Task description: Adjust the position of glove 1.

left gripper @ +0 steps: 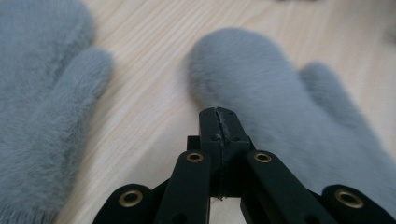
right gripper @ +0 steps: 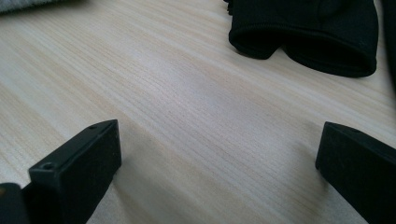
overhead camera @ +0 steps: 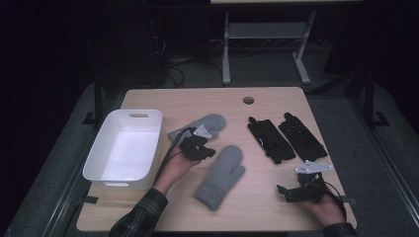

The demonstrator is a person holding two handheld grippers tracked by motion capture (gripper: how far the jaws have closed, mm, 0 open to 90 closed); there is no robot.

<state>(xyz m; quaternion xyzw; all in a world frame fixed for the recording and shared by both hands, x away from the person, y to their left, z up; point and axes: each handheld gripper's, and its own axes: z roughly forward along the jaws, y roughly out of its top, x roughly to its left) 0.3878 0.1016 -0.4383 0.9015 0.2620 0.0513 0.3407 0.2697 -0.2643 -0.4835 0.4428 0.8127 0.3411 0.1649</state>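
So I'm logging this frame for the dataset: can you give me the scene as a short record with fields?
surface: wooden table
container: white bin, at left
grey mittens: near mitten; far mitten
black gloves: two, side by side
left claw: shut, holding nothing, over the gap between the mittens
right claw: open, low over bare wood near the gloves

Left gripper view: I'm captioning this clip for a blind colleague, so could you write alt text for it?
The left gripper, its two black jaws shut together with nothing between them, sits just above a light wooden table. Its tips are at the edge of a fluffy grey mitten, and a second grey mitten lies at the left.
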